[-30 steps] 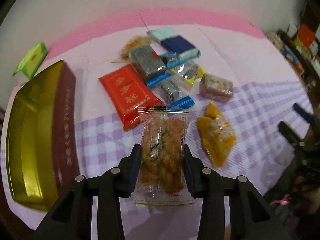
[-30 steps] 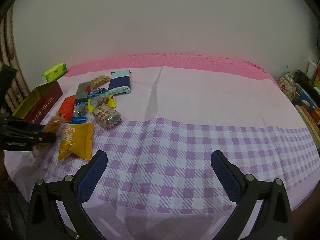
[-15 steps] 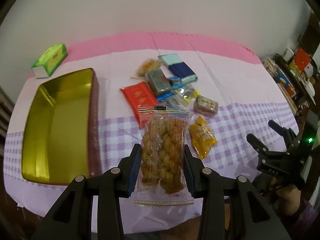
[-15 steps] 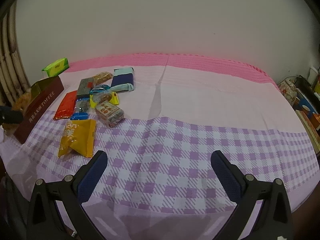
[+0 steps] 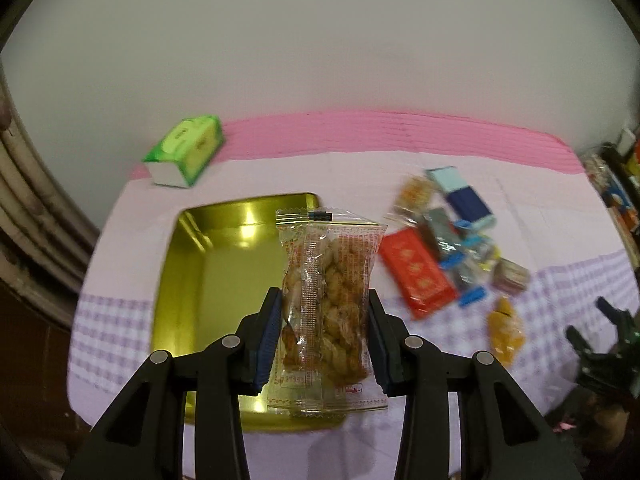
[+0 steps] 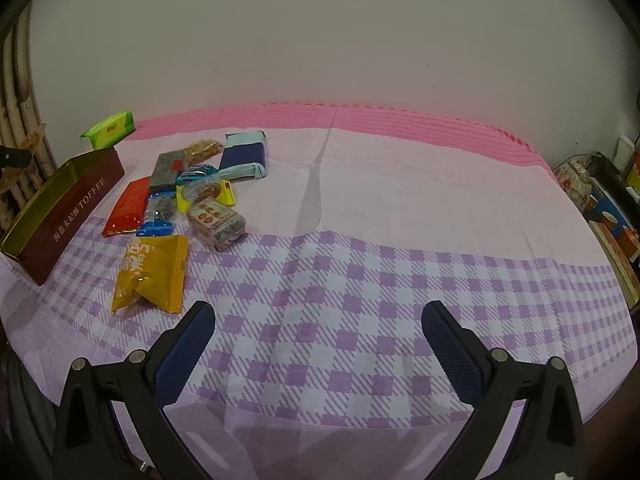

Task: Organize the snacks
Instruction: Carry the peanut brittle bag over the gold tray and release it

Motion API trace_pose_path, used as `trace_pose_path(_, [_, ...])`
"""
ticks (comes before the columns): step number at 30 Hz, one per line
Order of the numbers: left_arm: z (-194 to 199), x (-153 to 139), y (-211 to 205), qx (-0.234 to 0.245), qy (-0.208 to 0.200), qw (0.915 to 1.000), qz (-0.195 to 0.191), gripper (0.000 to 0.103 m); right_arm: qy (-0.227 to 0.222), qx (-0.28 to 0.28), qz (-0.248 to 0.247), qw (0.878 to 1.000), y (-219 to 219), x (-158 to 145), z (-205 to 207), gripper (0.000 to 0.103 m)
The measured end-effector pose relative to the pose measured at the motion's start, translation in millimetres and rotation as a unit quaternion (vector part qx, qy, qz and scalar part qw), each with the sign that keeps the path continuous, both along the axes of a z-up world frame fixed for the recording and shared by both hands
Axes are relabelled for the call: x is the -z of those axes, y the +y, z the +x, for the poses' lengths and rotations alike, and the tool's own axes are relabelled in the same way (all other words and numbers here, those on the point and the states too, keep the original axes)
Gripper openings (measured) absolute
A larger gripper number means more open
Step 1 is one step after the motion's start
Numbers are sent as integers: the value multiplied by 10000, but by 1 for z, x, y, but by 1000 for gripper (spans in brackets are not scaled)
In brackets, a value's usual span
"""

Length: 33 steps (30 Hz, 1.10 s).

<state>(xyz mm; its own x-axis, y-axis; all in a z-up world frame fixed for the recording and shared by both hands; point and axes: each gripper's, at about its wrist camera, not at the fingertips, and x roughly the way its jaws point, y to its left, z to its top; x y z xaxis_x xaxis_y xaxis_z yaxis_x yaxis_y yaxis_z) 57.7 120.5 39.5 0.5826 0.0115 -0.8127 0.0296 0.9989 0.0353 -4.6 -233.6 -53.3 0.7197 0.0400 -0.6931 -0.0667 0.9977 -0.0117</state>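
Note:
My left gripper is shut on a clear packet of fried twists and holds it upright, high above the right side of the open gold tin. The tin, with brown outer walls, also shows in the right wrist view at the table's left. A heap of snack packets lies right of the tin: a red pack, a yellow bag, a dark blue pack. My right gripper is open and empty above the checked cloth near the front edge.
A green tissue pack lies at the back left by the wall. The table has a pink and purple checked cloth. Shelves with clutter stand at the right edge. Rattan furniture stands at the left.
My left gripper has lifted the twist packet up and swung left, from over the snack heap to over the gold tin. The right gripper has barely moved.

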Motion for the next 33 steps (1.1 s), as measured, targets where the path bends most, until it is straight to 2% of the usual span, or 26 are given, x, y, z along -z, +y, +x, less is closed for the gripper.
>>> trace_pose_path(13, [57, 41, 44, -303, 238, 9974, 604, 41, 43, -5, -43, 10000, -2, 4, 1, 102])
trace_pose_path(25, [106, 75, 71, -442, 635, 9934, 852, 41, 153, -55, -161, 9997, -2, 7, 6, 102])
trace_pose_path(33, [119, 90, 86, -611, 877, 9914, 754, 41, 187, -63, -204, 9996, 3, 7, 9, 102])
